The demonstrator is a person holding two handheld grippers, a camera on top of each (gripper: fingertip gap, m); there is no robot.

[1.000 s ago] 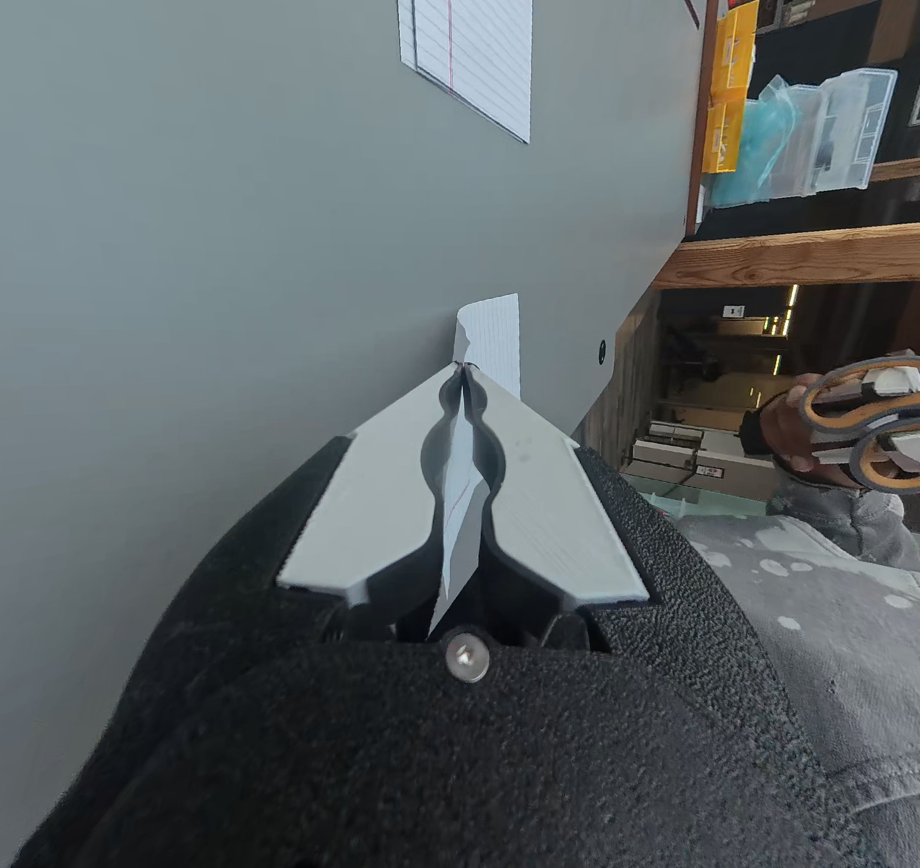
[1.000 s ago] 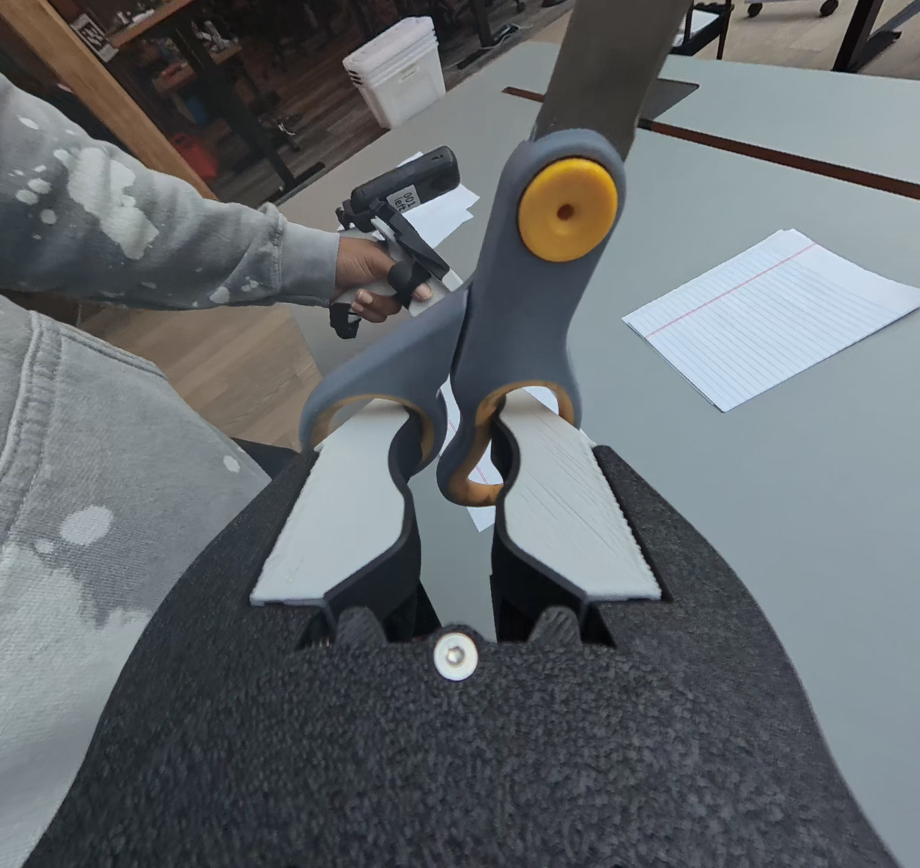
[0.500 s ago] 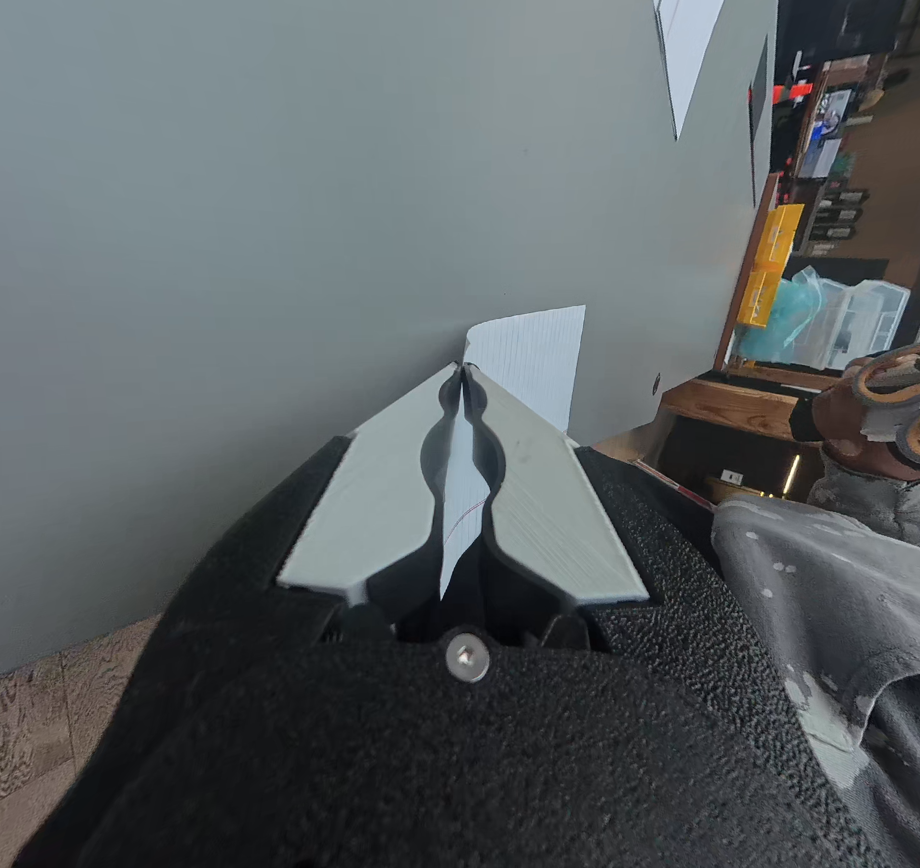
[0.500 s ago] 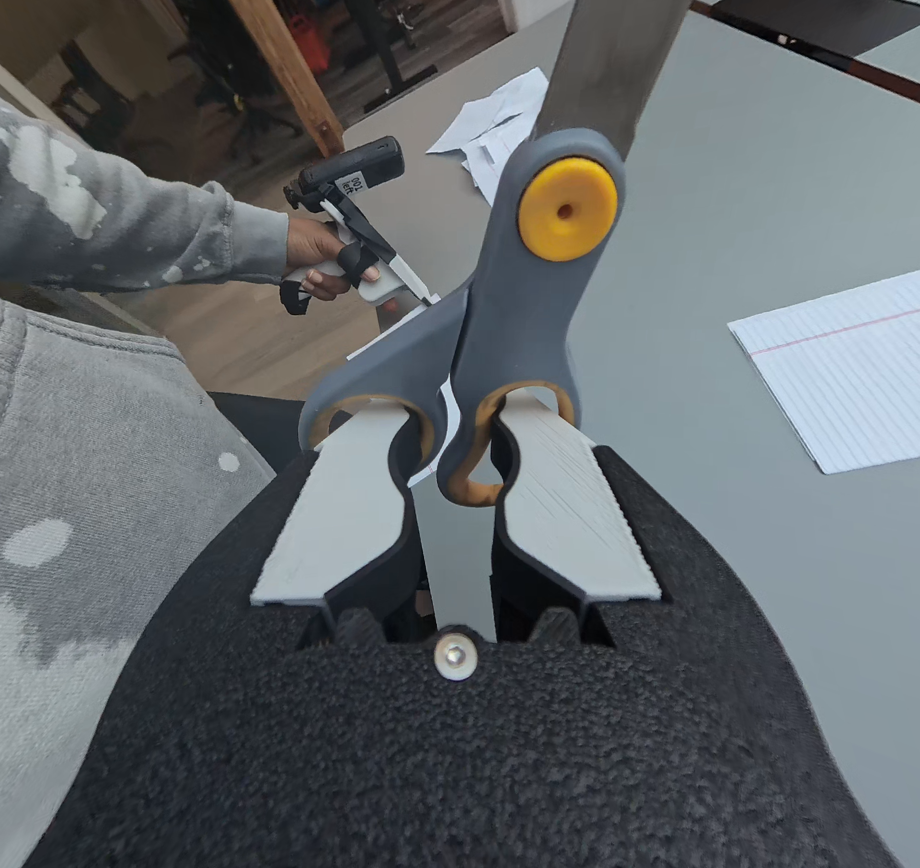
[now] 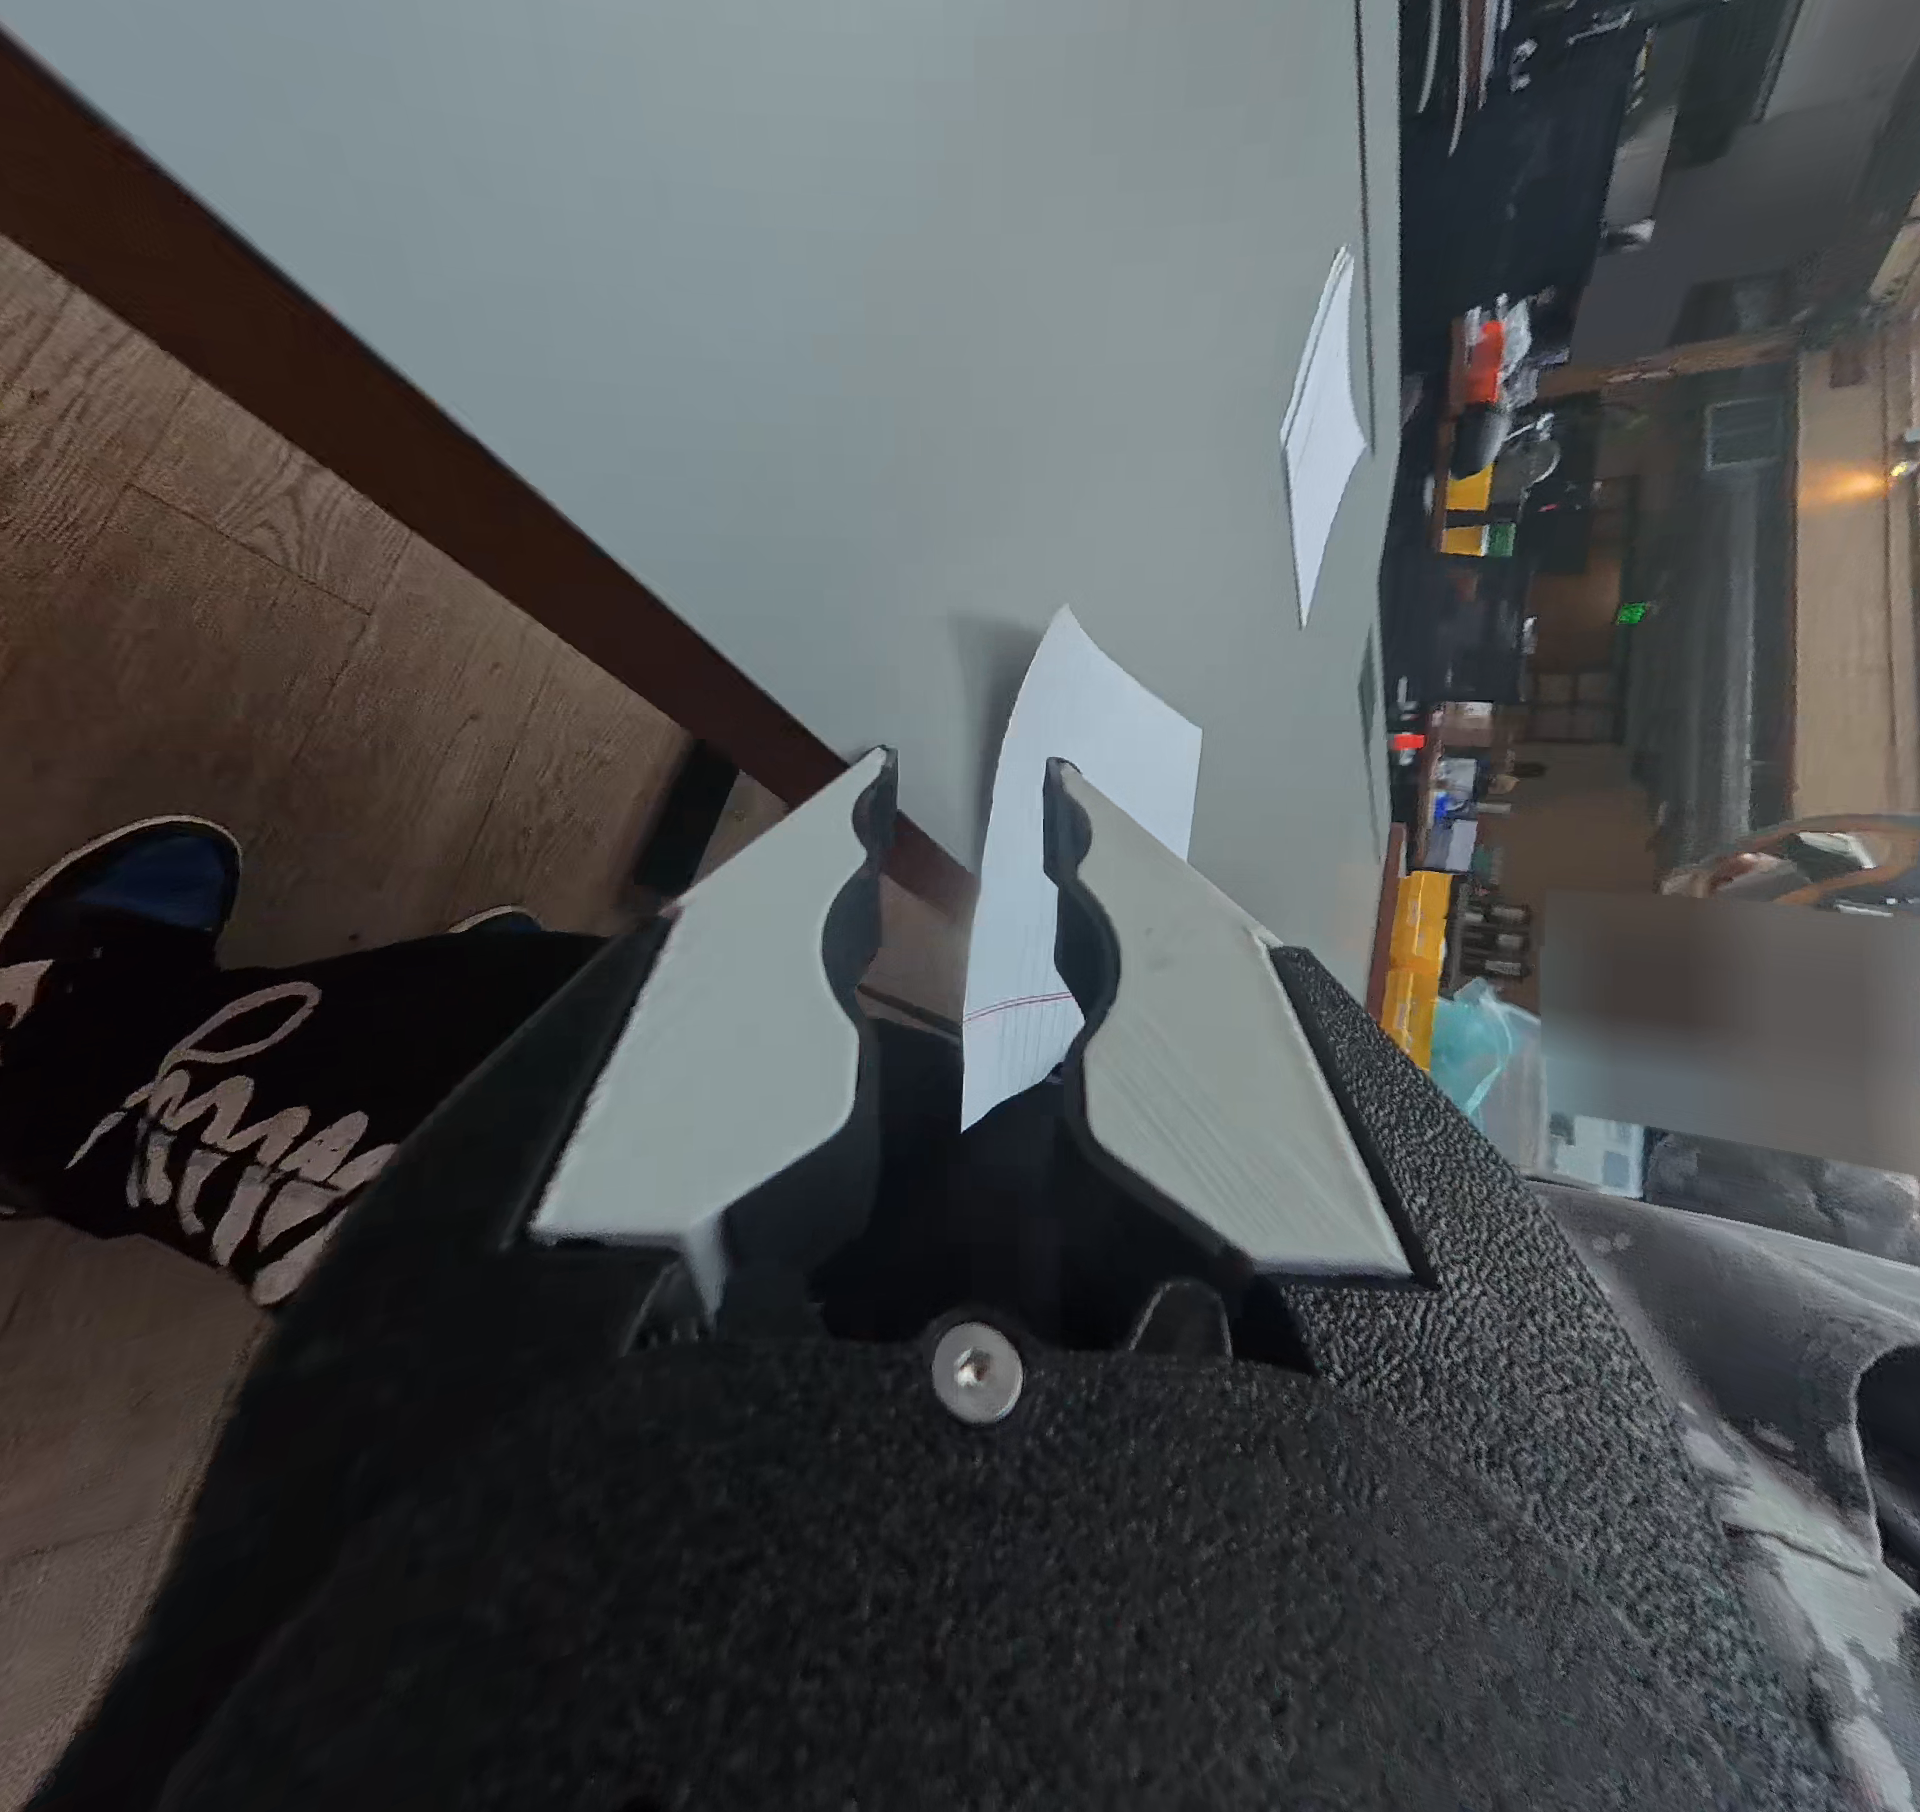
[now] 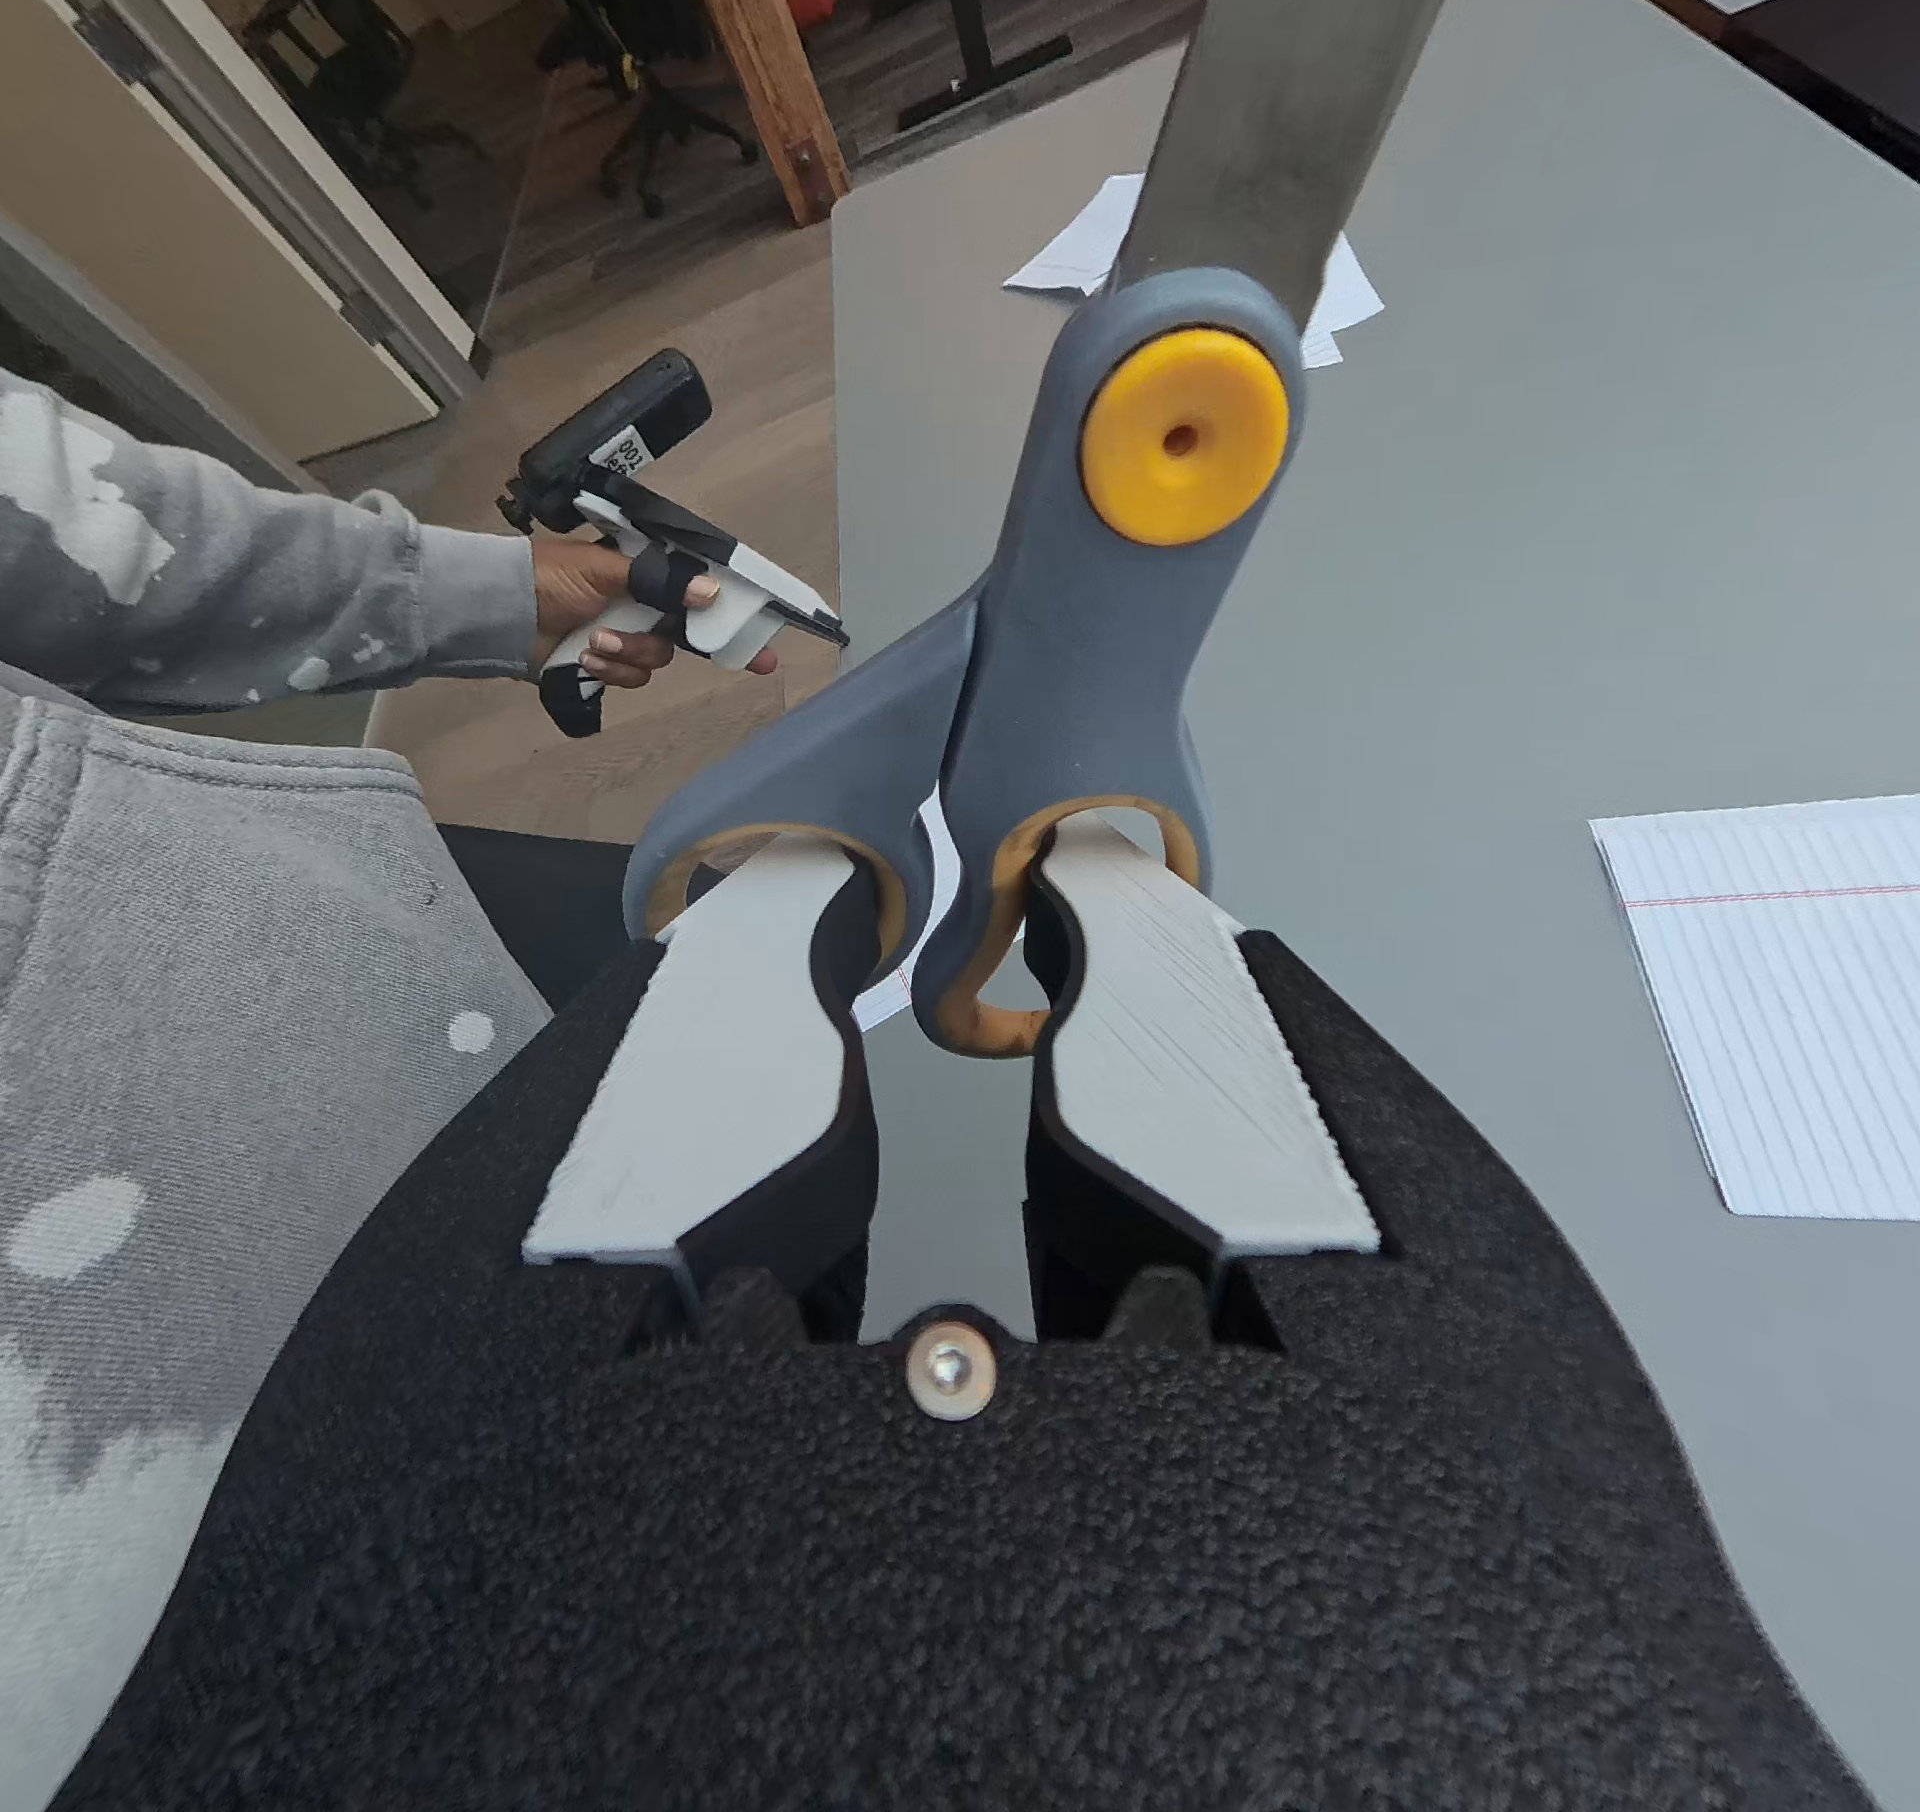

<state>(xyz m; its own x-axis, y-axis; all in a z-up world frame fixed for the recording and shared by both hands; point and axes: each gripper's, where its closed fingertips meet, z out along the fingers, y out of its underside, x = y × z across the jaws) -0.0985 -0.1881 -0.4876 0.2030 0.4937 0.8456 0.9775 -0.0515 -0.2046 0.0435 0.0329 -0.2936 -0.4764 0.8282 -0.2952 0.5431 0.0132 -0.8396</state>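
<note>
Tongs of the left hand (image 5: 968,765) stand spread, with a lined paper strip (image 5: 1081,827) standing loose in the gap, close against the right-hand finger (image 5: 1174,1014) and clear of the other. Its far end curls above the grey bench (image 5: 831,256), whose brown edge runs diagonally over the wooden floor (image 5: 208,536). Right tongs (image 6: 961,869) have their fingers threaded through the two handle loops of grey scissors (image 6: 1081,640) with a yellow pivot cap, the loops close together and the blade pointing up and away. Beyond the scissors, the left tongs appear again in a hand (image 6: 613,609) off the bench edge. Lined sheets (image 6: 1787,993) lie flat on the bench to the right; more paper pieces (image 6: 1081,245) lie farther off.
</note>
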